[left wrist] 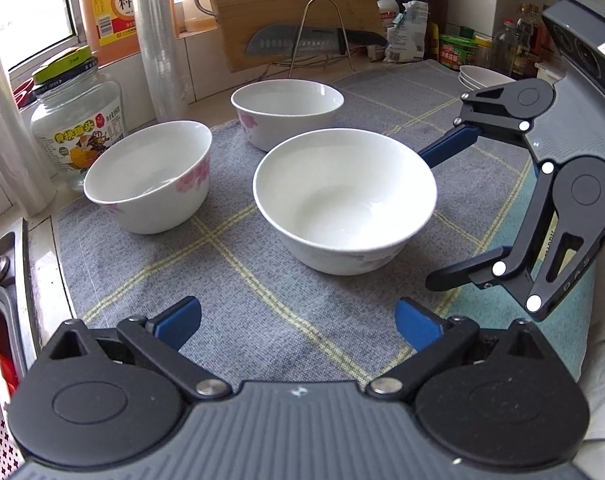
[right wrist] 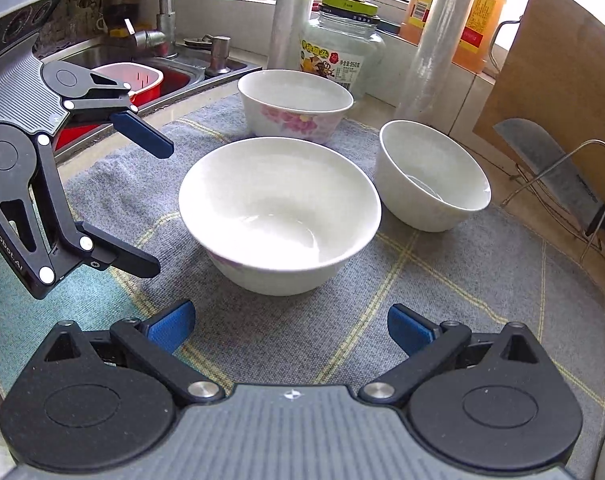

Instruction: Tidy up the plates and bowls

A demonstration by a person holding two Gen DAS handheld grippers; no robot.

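Kitchen tabletop [left wrist: 38, 248] by a window, covered with a grey checked cloth mat [left wrist: 262, 304] — pretty cluttered round the edges. Going left to right in the left wrist view: a clear glass jar with a green lid [left wrist: 72, 120] at the mat's edge, then a white ceramic bowl with pink flowers [left wrist: 148, 192] just beside it. Behind sits a second white floral bowl [left wrist: 286, 114], and nearest the cameras a third white bowl, the widest-looking one [left wrist: 344, 200]. All three are upright, empty-looking and apart from each other on the mat. Further back a cleaver on a wire rack [left wrist: 314, 42] leans by a wooden cutting board [left wrist: 286, 4], and a small stack of white plates [left wrist: 484, 78] sits far right. The left hand-held gripper [left wrist: 298, 322] hovers low with its blue fingers spread wide, holding nothing — same for the right hand-held gripper [right wrist: 290, 326], its upper finger reaching behind the widest bowl.
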